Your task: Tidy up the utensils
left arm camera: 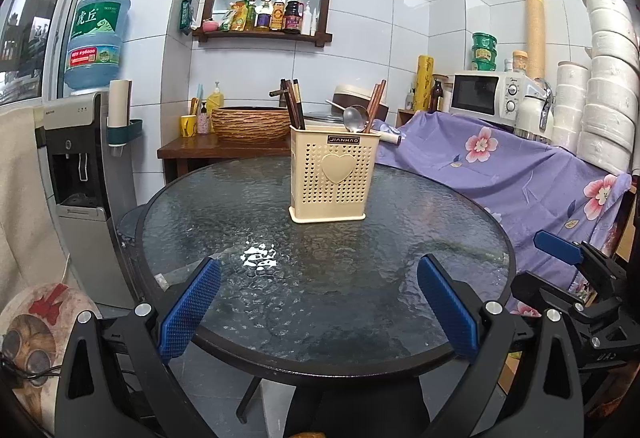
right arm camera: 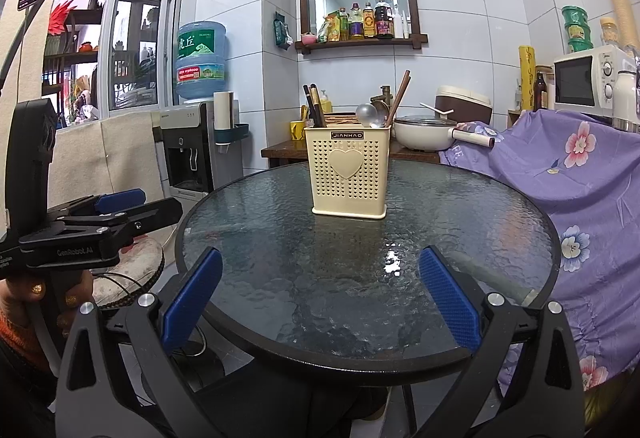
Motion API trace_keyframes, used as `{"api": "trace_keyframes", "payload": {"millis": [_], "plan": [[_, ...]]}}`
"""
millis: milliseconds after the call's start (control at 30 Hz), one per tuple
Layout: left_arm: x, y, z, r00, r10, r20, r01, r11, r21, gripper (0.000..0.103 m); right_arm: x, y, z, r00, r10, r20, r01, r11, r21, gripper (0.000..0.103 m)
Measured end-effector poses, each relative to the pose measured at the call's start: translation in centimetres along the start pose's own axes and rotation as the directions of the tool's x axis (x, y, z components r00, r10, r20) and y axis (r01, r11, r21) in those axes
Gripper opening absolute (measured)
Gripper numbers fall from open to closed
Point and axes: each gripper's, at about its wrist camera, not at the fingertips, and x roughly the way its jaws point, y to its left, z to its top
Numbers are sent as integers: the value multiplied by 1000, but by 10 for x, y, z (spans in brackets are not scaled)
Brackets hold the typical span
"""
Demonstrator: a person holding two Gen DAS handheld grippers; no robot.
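We judge sorting done or unstarted: chopsticks (left arm camera: 297, 105) and ladle (left arm camera: 353, 116) stand in the cream holder (left arm camera: 334, 173) on the table (left arm camera: 320, 278), both left gripper (left arm camera: 319, 308) and right gripper (right arm camera: 320, 304) spread empty, next needing a reach.

**Readable Labels in the Kitchen**

The cream utensil holder (left arm camera: 334, 173) carries a dark plate near its rim reading "JIANHAO". The blue water jug (left arm camera: 98, 37) on the dispenser shows the large white characters "虎丘" on its green label; its smaller print is too small to read. In the right wrist view, the body of the left hand-held gripper (right arm camera: 120, 203) bears "GenRobot.AI". The labels on the shelf bottles (right arm camera: 366, 21) are illegible.
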Motion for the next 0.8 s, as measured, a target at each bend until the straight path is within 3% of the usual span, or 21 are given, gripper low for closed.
{"api": "trace_keyframes", "payload": {"millis": [800], "plan": [[-1,-4,-3,1000,22,10,-22,1000,5,97,1,0,-2,1000,-2,-2,2,1000,5,97]]}}
